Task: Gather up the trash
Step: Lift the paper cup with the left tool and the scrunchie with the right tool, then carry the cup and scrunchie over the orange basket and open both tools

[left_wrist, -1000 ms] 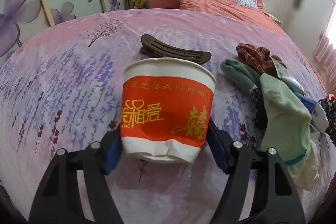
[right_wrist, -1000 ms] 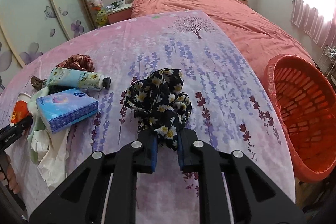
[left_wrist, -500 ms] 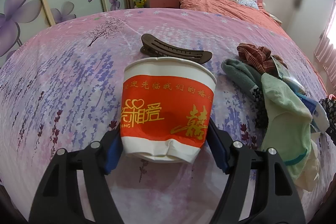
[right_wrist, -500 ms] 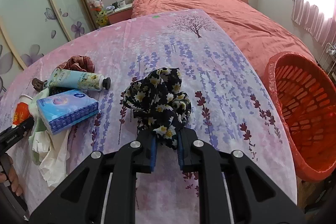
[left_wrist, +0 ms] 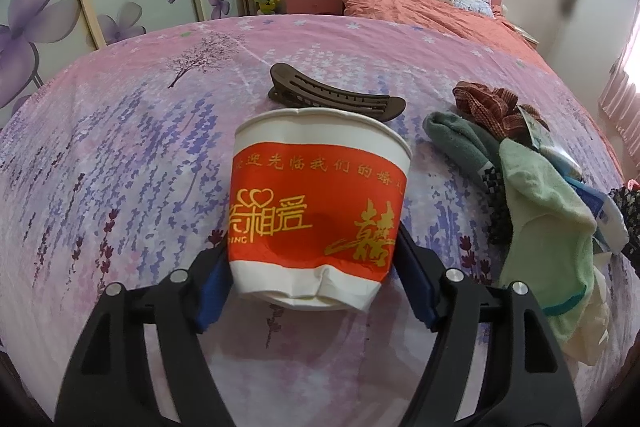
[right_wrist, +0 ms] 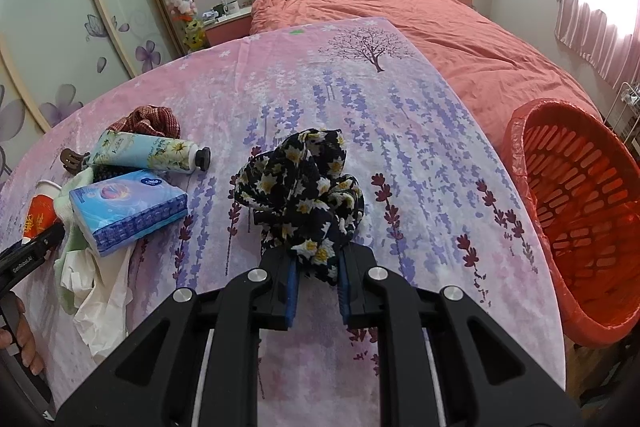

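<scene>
My left gripper (left_wrist: 316, 279) is shut on a red and white paper cup (left_wrist: 318, 205), upright, its base crumpled, just above the pink flowered cloth. The cup also shows at the far left of the right wrist view (right_wrist: 40, 209). My right gripper (right_wrist: 318, 281) is shut on a black scrunchie with yellow-white flowers (right_wrist: 304, 187) that rests on the cloth. An orange basket lined with a red bag (right_wrist: 576, 211) stands off the table's right edge.
A brown hair clip (left_wrist: 332, 93) lies behind the cup. To the right are socks (left_wrist: 536, 211) and a plaid scrunchie (left_wrist: 492, 105). The right wrist view shows a hand cream tube (right_wrist: 148, 151), a blue tissue pack (right_wrist: 128, 209) and white crumpled paper (right_wrist: 100, 303). A bed (right_wrist: 440, 27) stands behind.
The right gripper has edged slightly forward and left with the scrunchie, bringing the basket closer in view. The left gripper and cup have barely moved.
</scene>
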`<move>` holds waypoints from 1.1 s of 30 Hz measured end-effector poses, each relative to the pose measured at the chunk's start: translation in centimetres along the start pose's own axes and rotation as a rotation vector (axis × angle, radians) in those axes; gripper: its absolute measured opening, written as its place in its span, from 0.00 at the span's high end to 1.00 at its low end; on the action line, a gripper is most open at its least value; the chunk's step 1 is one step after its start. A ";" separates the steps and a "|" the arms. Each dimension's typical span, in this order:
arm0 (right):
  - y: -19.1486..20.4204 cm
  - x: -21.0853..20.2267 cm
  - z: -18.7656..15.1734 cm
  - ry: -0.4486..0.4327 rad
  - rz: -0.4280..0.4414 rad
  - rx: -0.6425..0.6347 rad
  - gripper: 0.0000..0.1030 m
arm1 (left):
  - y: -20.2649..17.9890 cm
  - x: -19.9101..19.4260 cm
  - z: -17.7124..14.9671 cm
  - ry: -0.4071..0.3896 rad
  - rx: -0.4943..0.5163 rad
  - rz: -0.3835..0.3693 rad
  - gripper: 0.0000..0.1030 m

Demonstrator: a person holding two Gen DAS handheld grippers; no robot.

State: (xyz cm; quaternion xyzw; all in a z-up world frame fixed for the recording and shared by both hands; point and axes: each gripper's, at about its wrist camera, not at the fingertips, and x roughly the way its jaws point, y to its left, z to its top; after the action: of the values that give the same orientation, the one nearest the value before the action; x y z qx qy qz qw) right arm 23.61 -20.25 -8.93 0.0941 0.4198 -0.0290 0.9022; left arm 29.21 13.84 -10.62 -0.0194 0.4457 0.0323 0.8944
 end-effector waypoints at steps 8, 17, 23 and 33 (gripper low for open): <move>0.3 0.0 0.0 0.001 -0.010 -0.008 0.85 | -0.5 0.3 0.5 0.000 0.073 -0.021 0.28; 0.7 -0.1 0.0 0.002 -0.015 -0.011 0.85 | -0.7 0.4 0.9 -0.002 0.118 -0.040 0.27; 0.6 -0.1 0.0 0.002 -0.019 -0.015 0.85 | -0.5 0.7 1.3 0.001 0.114 -0.059 0.29; 1.2 -0.2 0.0 0.001 -0.044 -0.032 0.85 | -0.5 0.8 1.3 -0.001 0.116 -0.063 0.30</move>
State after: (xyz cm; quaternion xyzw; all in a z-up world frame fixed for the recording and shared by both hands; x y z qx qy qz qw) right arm 23.64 -19.06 -8.61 0.0703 0.4226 -0.0420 0.9026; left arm 30.73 13.48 -10.44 0.0185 0.4458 -0.0219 0.8947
